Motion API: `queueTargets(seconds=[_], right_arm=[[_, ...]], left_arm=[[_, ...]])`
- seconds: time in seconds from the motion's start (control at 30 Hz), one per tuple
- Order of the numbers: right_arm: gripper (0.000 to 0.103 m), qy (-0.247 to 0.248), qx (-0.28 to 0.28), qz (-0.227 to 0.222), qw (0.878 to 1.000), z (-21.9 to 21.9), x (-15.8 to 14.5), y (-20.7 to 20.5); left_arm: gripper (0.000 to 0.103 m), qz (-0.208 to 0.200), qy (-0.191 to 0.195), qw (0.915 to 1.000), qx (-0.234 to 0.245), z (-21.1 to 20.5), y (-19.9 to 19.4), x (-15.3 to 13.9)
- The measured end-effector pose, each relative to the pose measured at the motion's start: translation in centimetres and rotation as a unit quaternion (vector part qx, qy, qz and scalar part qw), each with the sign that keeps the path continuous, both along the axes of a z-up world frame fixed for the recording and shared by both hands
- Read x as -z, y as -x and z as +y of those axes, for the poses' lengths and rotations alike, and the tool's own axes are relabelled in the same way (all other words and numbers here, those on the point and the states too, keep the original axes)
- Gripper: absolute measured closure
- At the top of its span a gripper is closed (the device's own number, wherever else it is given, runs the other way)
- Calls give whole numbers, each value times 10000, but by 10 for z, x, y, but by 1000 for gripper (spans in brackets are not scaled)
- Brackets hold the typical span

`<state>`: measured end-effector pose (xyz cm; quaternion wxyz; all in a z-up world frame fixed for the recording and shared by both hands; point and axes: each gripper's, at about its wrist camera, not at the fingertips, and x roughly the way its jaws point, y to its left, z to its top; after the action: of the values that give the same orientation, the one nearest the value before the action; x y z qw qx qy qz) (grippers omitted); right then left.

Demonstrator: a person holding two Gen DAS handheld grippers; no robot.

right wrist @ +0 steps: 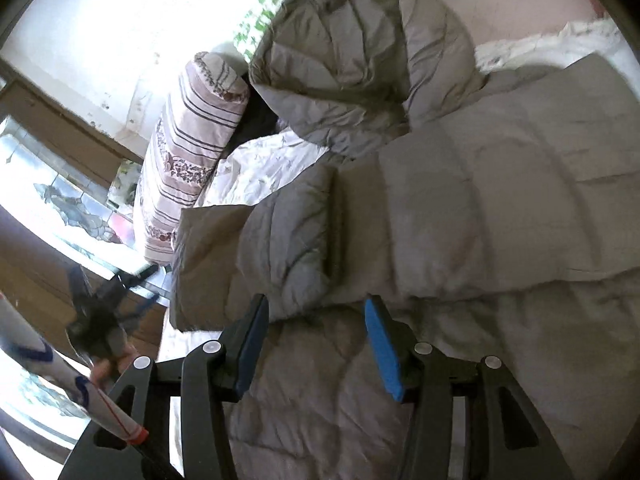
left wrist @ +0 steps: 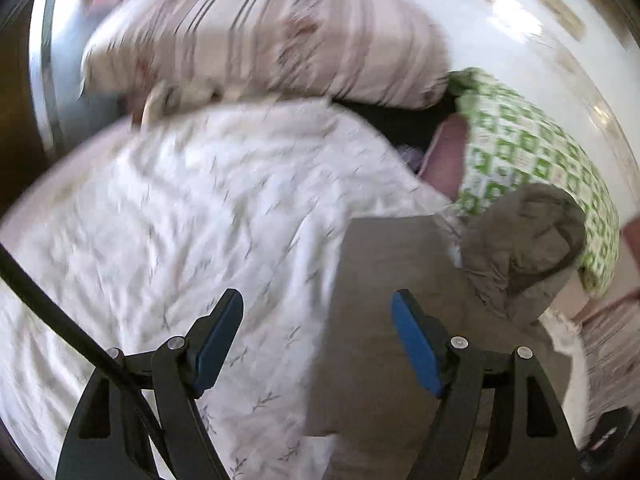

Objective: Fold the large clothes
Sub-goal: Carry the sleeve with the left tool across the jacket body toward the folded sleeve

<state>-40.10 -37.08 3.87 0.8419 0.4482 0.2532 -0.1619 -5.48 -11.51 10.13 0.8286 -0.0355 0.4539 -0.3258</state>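
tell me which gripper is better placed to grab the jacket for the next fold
Right. The right gripper hangs open directly over the grey jacket, by its folded sleeve. The left gripper is open mostly over the white sheet.

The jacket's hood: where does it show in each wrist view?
Left wrist: hood at right of centre, against the green-checked bedding.
Right wrist: hood at top centre, above the jacket's body.
Shared landmark: the striped pillow.
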Motion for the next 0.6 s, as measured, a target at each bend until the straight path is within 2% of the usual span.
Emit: queueTargets(seconds=[0.1, 0.23, 0.27, 0.3, 0.47, 0.6], right_arm=[[48, -148, 40, 131, 9998, -8, 10, -22], [50, -388, 56, 250, 9989, -14, 27, -50], [57, -456, 6, 234, 9987, -16, 29, -53], [82, -491, -41, 216, 9986, -15, 31, -56], [86, 240, 289, 195, 9991, -10, 3, -39], [86, 988, 726, 339, 9919, -17, -34, -5]], left_arm=[[27, 559, 177, 9982, 139, -1, -10, 18], [27, 626, 66, 9974, 361, -15, 0, 28], [27, 600, 48, 9973, 429, -18, 4, 28], [27, 580, 54, 9972, 469, -19, 7, 26], [27, 443, 69, 9972, 591, -23, 14, 20], [27, 427, 91, 9968, 676, -28, 21, 18]])
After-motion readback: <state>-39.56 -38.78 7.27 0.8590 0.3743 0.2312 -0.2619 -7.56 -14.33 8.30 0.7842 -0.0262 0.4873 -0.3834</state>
